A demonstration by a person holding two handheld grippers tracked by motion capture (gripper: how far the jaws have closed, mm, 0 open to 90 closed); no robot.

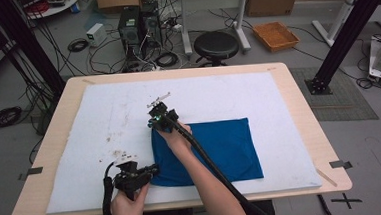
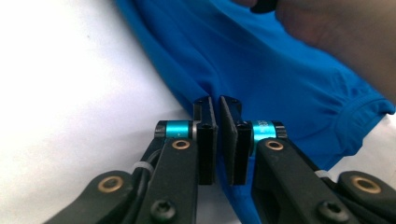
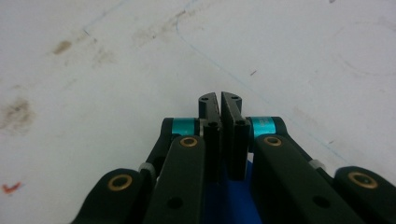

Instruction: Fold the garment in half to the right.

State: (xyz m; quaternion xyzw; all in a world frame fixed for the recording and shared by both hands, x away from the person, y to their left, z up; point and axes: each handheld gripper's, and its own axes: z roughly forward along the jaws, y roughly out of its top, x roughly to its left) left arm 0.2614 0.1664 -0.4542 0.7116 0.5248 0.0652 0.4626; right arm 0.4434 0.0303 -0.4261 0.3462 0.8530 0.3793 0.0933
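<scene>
Lying flat on the white mat (image 1: 104, 118), a folded blue cloth (image 1: 221, 150) is seen right of centre on the table (image 1: 298, 101), towards the near edge.

Left gripper (image 1: 150, 171): positioned at the cloth's near left corner. In the left gripper view, the jaws are nearly closed, with blue fabric (image 2: 261, 70) pinched in the thin slit between them. The fabric is drawn into creases that fan away from the tips.

Right gripper (image 1: 154, 123): placed at the far left corner of the cloth, the hand (image 1: 176, 138) resting over the fabric. In the right gripper view, the jaws are pressed almost together, and a strip of blue (image 3: 233, 196) is seen low between them. The tips point over the stained white mat beyond. The two grippers are well apart along the cloth's left edge.
</scene>
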